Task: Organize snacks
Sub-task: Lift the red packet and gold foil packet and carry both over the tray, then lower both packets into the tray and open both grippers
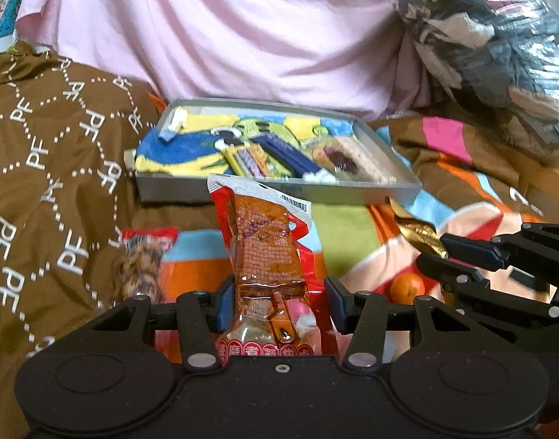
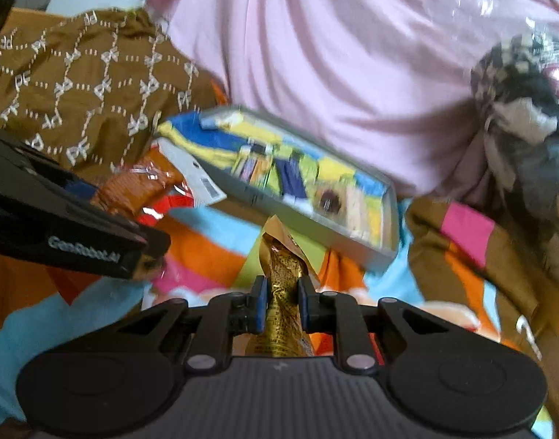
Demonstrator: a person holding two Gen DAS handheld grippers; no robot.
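Observation:
My left gripper (image 1: 277,301) holds a red and brown snack packet (image 1: 265,252) upright between its blue pads, a little in front of the grey box (image 1: 279,192). The box holds a blue and yellow cloth and several small snacks (image 1: 265,155). My right gripper (image 2: 282,301) is shut on a gold snack packet (image 2: 284,274), which points toward the box's near wall (image 2: 334,236). The right gripper with the gold packet (image 1: 422,237) shows at the right of the left wrist view. The left gripper (image 2: 78,219) and its red packet (image 2: 140,186) show at the left of the right wrist view.
A nut snack packet (image 1: 140,267) and a small orange (image 1: 407,287) lie on the colourful bedspread (image 1: 338,234). A brown patterned cloth (image 1: 52,153) lies left, a pink sheet (image 1: 224,36) behind the box, and a bagged dark bundle (image 1: 491,47) at the right.

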